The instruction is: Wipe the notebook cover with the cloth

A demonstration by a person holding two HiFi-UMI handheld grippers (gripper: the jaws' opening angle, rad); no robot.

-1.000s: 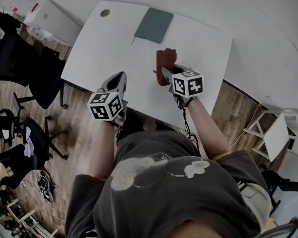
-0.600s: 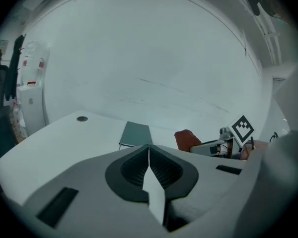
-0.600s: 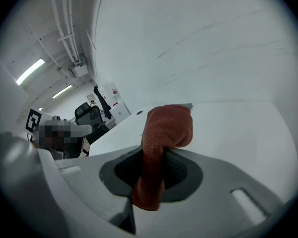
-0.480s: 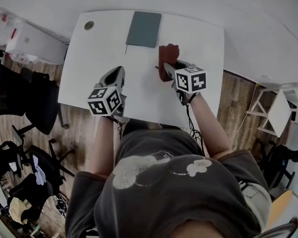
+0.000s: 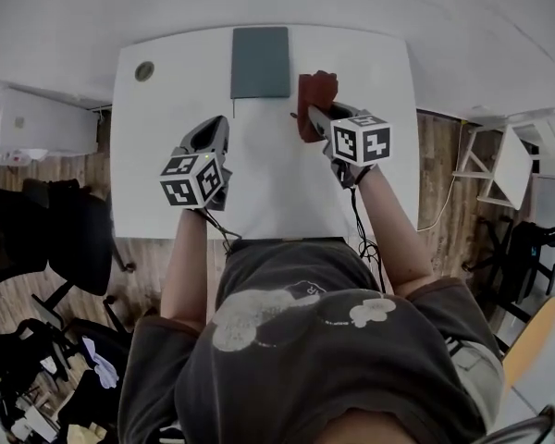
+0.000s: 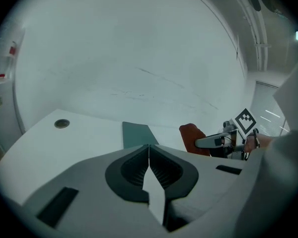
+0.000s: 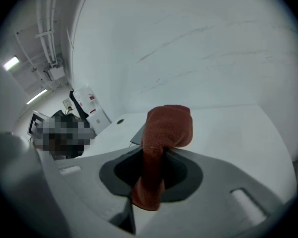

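- Notebook (image 5: 260,62): dark grey-green cover, shut, lying flat at the far edge of the white table (image 5: 166,165), about midway along that edge.
- Cloth (image 5: 316,98): rust-red, bunched, just beside the notebook's right edge near its closer corner. I cannot tell whether it touches the cover or the table.
- Right gripper (image 5: 313,117): my jaws are clamped on the cloth. In the right gripper view the fabric runs up between them and folds over in a thick roll beyond the tips.
- Left gripper (image 5: 216,129): my jaws are pressed together with nothing between them. It is held over bare table on the near left side of the notebook, apart from it.
- Round dark grommet (image 5: 144,70): set in the table's far left corner, well apart from the notebook.
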